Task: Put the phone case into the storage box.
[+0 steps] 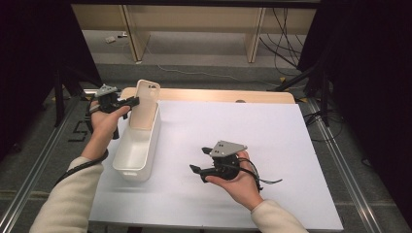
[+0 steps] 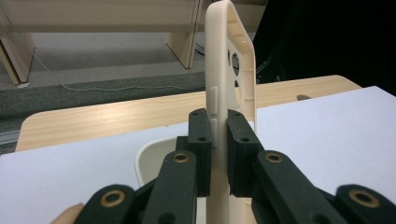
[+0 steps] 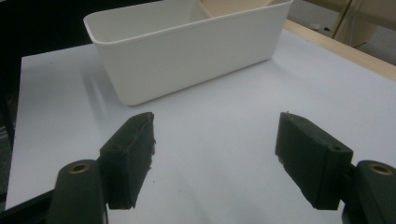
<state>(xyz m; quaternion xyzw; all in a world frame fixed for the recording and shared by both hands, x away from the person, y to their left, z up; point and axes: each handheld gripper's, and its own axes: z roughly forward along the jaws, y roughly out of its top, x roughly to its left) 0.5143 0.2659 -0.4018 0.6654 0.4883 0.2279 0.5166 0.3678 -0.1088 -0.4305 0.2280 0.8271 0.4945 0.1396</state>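
Surface: your white rectangular sheet (image 1: pixel 233 141) covers a pale wooden tabletop (image 1: pixel 218 95); grey floor, cables and wooden furniture legs lie beyond its far edge.
Bin: the long white plastic bin (image 1: pixel 137 145) sits at the left of the surface.
Lid: the cream plastic lid (image 1: pixel 145 104) stands upright at the bin's far end.
Left gripper (image 2: pixel 218 140): your jaws are clamped on the lid's edge.
Right gripper (image 3: pixel 215 156): your jaws are spread wide over bare sheet, right of the bin.
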